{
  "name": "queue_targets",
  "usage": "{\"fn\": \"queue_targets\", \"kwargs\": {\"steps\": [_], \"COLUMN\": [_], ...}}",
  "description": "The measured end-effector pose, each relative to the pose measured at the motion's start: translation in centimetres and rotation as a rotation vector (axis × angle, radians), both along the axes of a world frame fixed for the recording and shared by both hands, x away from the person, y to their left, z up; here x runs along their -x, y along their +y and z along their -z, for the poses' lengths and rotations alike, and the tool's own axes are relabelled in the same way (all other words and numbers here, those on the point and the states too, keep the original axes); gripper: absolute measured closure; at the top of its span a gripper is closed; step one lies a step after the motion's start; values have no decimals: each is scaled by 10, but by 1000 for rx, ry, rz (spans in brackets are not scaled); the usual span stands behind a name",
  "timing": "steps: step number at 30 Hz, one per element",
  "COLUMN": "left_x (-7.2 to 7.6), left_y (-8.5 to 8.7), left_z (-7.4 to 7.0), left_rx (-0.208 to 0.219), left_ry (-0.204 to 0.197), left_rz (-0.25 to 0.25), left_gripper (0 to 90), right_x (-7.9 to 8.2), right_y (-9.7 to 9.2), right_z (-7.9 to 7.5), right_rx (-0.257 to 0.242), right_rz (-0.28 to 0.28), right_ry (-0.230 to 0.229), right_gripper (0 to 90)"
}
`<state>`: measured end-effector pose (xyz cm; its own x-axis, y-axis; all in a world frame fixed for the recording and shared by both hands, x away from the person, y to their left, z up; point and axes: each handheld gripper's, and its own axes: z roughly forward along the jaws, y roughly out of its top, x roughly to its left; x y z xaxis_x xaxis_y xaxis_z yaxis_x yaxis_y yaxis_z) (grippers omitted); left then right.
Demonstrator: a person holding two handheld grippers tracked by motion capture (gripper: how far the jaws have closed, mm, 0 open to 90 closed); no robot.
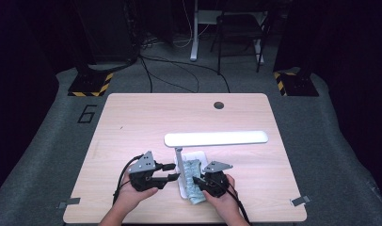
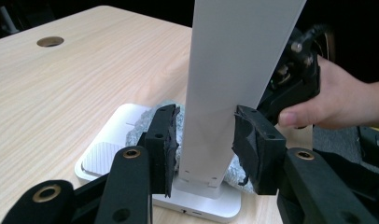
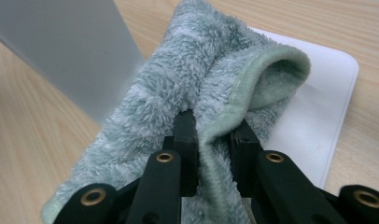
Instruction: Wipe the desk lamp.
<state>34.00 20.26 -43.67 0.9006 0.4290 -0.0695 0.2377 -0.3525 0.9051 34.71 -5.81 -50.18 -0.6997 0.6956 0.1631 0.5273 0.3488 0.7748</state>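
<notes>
A white desk lamp stands at the table's near middle, with a long head bar (image 1: 216,138), a flat upright post (image 1: 179,157) and a flat base (image 1: 200,154). A fluffy grey-green cloth (image 1: 193,176) lies on the base. My left gripper (image 1: 174,172) is shut on the post (image 2: 225,70) low down, one pad on each edge, just above the base (image 2: 108,144). My right gripper (image 3: 214,135) is shut on a raised fold of the cloth (image 3: 201,70) over the base (image 3: 318,107). In the left gripper view the right gripper (image 2: 290,79) and its hand sit behind the post.
The light wooden table (image 1: 132,122) has a round cable hole (image 1: 218,105) near its far edge and metal clips (image 1: 299,201) at its front corners. Beyond it are a chair (image 1: 238,28), cables and black stands with yellow-striped feet (image 1: 90,84) on the grey floor.
</notes>
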Motion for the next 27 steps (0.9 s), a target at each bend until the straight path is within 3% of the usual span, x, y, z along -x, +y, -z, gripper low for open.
{"fn": "queue_targets", "kwargs": {"steps": [1, 2, 8, 13, 14, 20, 27], "left_x": [1, 1, -1, -1, 0, 0, 0], "left_y": [0, 1, 1, 0, 0, 0, 1], "left_z": [1, 1, 4, 4, 4, 4, 4], "left_rx": [15, 15, 2, 10, 13, 12, 5], "left_ry": [22, 14, 20, 18, 20, 23, 21], "left_rz": [-4, -4, -15, -15, -15, -17, -15], "left_gripper": [593, 594, 594, 596, 596, 596, 596], "right_x": [0, 0, 3, 6, 8, 9, 13], "right_y": [0, -2, -4, -3, -3, -6, -4], "right_z": [0, -2, -8, -15, -17, -28, -50], "right_rx": [-16, -48, -102, -93, -110, -154, -196], "right_rz": [7, 9, 3, -12, 5, -14, -31], "right_ry": [9, 21, 37, 15, 25, 23, -27], "right_gripper": [771, 771, 772, 772, 772, 773, 775]}}
